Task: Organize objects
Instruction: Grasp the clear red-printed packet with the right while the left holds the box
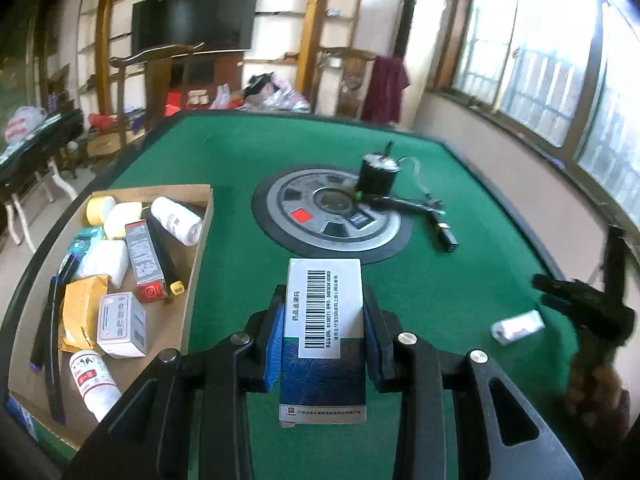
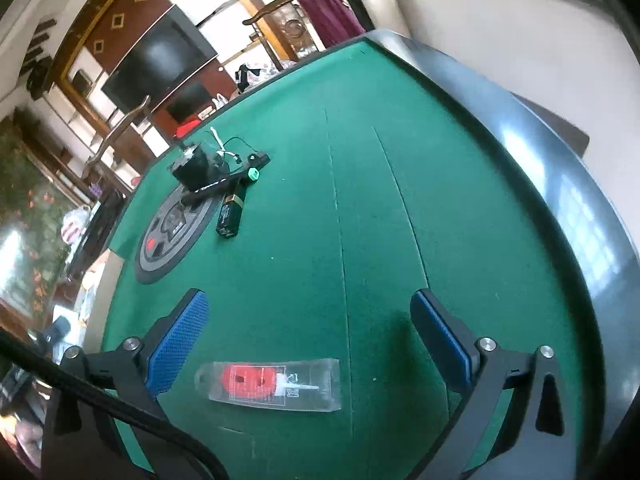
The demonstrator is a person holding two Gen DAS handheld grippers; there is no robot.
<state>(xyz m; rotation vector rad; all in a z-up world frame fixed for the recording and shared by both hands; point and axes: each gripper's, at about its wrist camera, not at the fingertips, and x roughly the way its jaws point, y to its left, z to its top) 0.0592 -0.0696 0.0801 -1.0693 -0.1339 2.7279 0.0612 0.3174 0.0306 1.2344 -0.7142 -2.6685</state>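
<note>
1. The left gripper (image 1: 323, 338) is clamped on a medicine box (image 1: 323, 336); its blue pads (image 1: 272, 344) press both long sides of the box, which stands lifted above the green table (image 1: 224, 152), barcode face up.
2. The right gripper (image 2: 308, 340) stands wide apart, nothing between its blue pads (image 2: 176, 344) but felt and, lower down, a clear packet (image 2: 272, 384) with a red part inside.
3. That packet lies flat on the table between the two fingers; neither pad touches it.
4. In the left wrist view the right gripper shows as a dark shape at the right edge, just beside a small pale packet (image 1: 518, 326) on the felt; it is too blurred to tell whether this is the same packet.
5. To the left of the held box, a cardboard tray (image 1: 200, 240) sits at the table's edge, holding white bottles (image 1: 176, 220), small boxes (image 1: 122, 324), a yellow pouch (image 1: 80, 308), yellow rolls (image 1: 100, 208) and dark pens (image 1: 52, 360).
6. Beyond the held box, a round grey panel (image 1: 332, 216) is set into the table's middle.
7. On its far right rim stands a black cylinder (image 1: 376, 176) with wires, with a black stick (image 1: 400, 202) and a small dark box (image 1: 446, 238) lying near it.
8. Behind the table are a dark screen (image 1: 196, 16), wooden chairs (image 1: 160, 76) and bright windows (image 1: 540, 60).
</note>
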